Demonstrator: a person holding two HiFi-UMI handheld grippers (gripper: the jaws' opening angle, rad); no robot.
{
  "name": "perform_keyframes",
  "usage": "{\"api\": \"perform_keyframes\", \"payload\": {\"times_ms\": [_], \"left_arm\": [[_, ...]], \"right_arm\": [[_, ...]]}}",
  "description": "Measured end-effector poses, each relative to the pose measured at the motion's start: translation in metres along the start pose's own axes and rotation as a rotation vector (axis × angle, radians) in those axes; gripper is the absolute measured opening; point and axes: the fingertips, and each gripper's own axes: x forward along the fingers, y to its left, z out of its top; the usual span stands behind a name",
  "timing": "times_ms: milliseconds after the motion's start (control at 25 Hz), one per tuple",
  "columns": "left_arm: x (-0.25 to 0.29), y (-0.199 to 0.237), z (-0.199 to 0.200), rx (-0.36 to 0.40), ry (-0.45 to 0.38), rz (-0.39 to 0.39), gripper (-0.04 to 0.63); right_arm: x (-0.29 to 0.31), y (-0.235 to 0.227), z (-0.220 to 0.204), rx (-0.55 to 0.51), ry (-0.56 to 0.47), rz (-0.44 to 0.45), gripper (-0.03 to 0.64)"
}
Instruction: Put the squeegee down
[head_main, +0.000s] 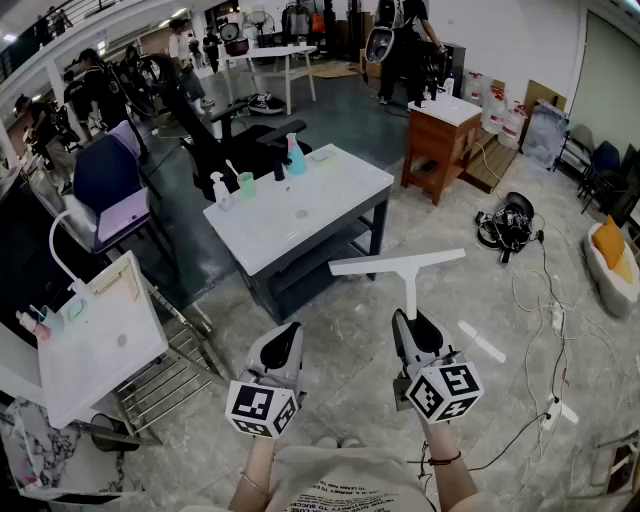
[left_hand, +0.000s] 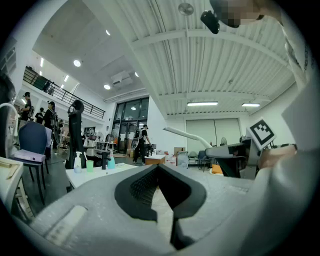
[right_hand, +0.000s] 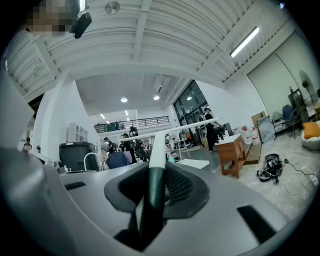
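The squeegee (head_main: 397, 265) has a white T-shaped blade and a white stem that turns dark green at the handle. My right gripper (head_main: 410, 320) is shut on that handle and holds it level over the marble floor, with the blade pointing away from me toward the white table (head_main: 345, 185). In the right gripper view the handle (right_hand: 155, 175) runs straight between the jaws. My left gripper (head_main: 287, 332) hovers beside it on the left, shut with nothing in it (left_hand: 159, 172). From the left gripper view the squeegee (left_hand: 190, 136) and right gripper (left_hand: 232, 151) show at the right.
On the table stand a teal spray bottle (head_main: 295, 155), a green cup (head_main: 246, 184) and a small white bottle (head_main: 219, 190). A white sink stand (head_main: 95, 340) is at my left, a wooden cabinet (head_main: 440, 140) behind. Cables (head_main: 535, 300) and black gear (head_main: 508, 225) lie right.
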Motion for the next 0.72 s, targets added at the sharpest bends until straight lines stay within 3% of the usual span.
{"api": "perform_keyframes", "payload": {"times_ms": [720], "left_arm": [[0.027, -0.029, -0.014, -0.019, 0.018, 0.019, 0.022]], "right_arm": [[-0.001, -0.041, -0.008, 0.065, 0.012, 0.033, 0.095]]}}
